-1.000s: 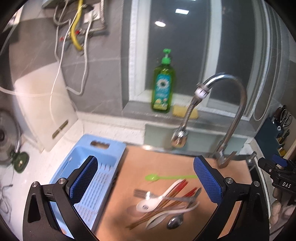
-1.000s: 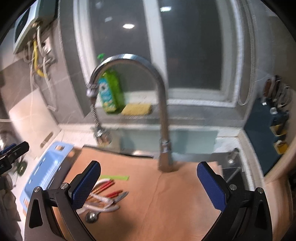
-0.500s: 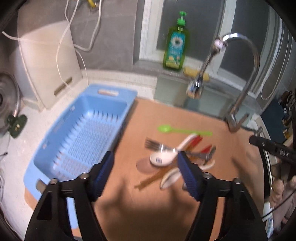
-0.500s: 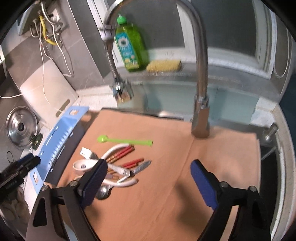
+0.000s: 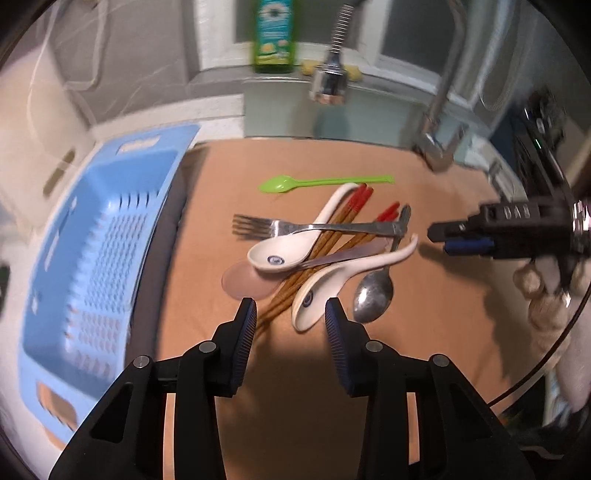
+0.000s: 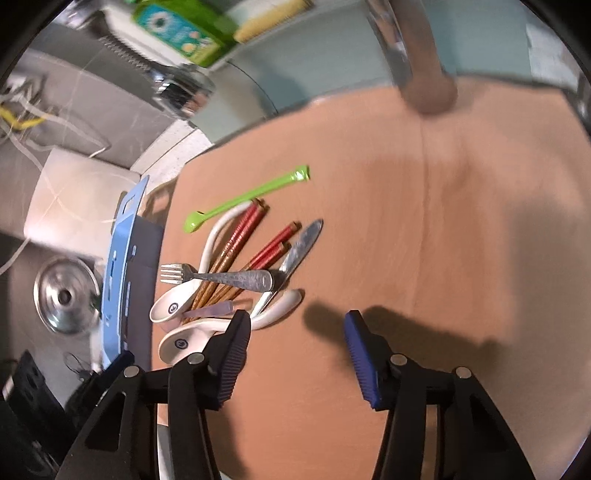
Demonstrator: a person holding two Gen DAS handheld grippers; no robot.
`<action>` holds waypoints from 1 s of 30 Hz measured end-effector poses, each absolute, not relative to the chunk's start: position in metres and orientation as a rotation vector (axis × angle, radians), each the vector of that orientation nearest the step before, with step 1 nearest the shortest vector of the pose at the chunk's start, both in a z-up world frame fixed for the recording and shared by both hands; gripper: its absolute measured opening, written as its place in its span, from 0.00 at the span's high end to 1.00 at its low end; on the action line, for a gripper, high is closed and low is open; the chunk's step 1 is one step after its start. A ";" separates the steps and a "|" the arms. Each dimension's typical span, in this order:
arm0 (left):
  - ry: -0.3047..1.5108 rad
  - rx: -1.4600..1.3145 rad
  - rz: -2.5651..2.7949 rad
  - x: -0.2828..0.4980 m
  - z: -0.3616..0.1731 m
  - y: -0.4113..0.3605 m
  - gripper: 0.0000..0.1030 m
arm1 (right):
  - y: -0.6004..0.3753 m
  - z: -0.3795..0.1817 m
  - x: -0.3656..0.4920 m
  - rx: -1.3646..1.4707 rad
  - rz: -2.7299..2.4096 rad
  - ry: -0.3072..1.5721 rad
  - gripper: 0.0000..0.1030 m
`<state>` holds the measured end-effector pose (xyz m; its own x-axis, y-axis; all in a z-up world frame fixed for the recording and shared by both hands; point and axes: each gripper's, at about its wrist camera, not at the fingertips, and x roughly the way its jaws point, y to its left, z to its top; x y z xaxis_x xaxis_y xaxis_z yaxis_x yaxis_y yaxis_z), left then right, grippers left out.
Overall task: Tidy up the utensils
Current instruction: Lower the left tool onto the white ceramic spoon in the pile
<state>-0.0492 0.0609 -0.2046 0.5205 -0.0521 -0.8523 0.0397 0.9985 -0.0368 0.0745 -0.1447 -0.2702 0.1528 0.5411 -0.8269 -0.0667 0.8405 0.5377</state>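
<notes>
Left gripper [image 5: 290, 314], jaws moderately apart and holding nothing, hovers beside the lower ceramic spoon [image 5: 343, 273]. Right gripper [image 6: 295, 325], jaws wide, holds nothing near that spoon.

Green dish-soap bottle [image 5: 272, 33] on windowsill, yellow sponge [image 6: 273, 18] beside it. Chrome faucet head [image 5: 328, 83] hangs above tan board [image 5: 332, 387]. Steel pot lid [image 6: 66, 295] on counter beyond basket. White cutting board [image 6: 74, 206] leans against wall; cables [image 6: 22, 122] above.
</notes>
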 end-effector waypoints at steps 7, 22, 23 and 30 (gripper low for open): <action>1.066 0.078 -0.093 -0.032 -0.222 0.060 0.72 | -0.134 -0.277 0.077 0.483 0.432 1.388 0.59; 1.114 0.108 -0.153 -0.019 -0.243 0.065 0.78 | -0.139 -0.286 0.086 0.626 0.381 1.451 0.61; 1.115 0.103 -0.159 -0.018 -0.244 0.066 0.78 | -0.139 -0.287 0.086 0.629 0.381 1.453 0.61; 1.116 0.099 -0.191 -0.013 -0.246 0.062 0.86 | -0.128 -0.287 0.086 0.607 0.383 1.473 0.69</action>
<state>-0.0128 0.0616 -0.2465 0.4252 -0.1032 -0.8992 0.2023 0.9792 -0.0168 0.0861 -0.1278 -0.2872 0.0790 0.5886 -0.8045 0.1221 0.7953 0.5939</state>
